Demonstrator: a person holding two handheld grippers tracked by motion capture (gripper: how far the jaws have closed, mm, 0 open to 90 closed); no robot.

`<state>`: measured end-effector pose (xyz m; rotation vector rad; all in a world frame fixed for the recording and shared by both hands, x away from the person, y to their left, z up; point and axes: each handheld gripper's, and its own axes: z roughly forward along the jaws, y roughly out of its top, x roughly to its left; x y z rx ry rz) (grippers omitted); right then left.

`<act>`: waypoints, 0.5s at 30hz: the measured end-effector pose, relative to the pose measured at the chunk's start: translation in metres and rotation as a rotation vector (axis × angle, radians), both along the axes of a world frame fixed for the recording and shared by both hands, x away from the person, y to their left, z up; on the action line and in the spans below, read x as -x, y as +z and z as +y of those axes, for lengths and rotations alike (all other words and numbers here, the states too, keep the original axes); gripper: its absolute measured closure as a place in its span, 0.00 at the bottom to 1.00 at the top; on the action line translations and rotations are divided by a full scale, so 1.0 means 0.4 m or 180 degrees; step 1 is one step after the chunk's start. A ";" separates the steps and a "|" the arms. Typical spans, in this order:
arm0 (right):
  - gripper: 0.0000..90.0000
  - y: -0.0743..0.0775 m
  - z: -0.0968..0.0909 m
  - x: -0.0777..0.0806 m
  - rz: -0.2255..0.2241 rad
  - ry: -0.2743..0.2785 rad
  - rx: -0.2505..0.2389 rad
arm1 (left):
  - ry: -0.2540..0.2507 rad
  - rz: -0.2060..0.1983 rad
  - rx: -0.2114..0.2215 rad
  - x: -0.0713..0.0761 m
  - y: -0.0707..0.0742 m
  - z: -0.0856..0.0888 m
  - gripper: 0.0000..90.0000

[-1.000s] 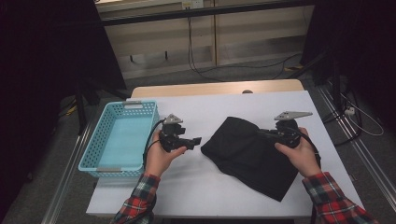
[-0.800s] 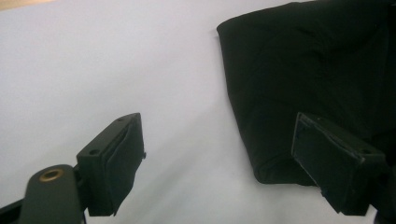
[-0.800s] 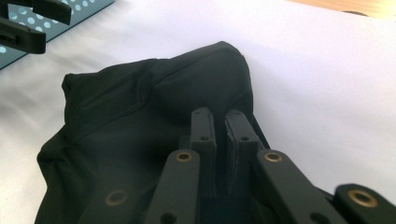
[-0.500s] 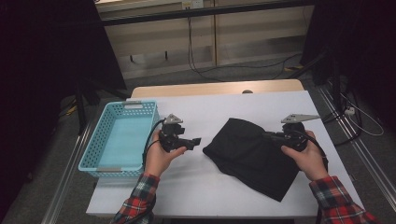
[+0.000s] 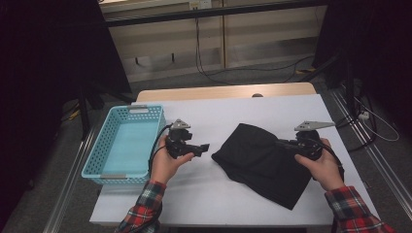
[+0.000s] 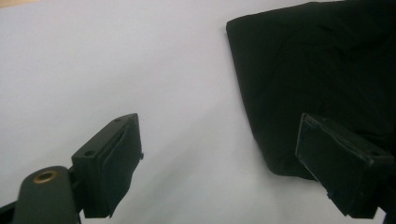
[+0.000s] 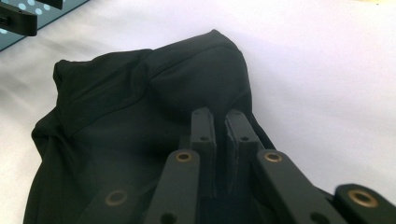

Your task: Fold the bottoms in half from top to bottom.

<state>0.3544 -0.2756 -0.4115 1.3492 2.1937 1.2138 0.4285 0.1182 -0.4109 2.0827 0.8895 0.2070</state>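
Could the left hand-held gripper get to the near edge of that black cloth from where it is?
Probably yes: the left hand-held gripper is open, pointing at the crumpled black cloth, with bare white table between them.

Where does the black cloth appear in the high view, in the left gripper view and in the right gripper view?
High view: the black cloth lies right of centre on the white table.
Left gripper view: upper right, beyond the open left gripper.
Right gripper view: centre and left, pinched by the right gripper.
Shared landmark: the white table.
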 end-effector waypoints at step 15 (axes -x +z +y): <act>0.94 0.012 -0.010 0.009 -0.0017 0.0000 -0.0016 | -0.0016 -0.0014 -0.0008 -0.001 0.003 0.000 0.16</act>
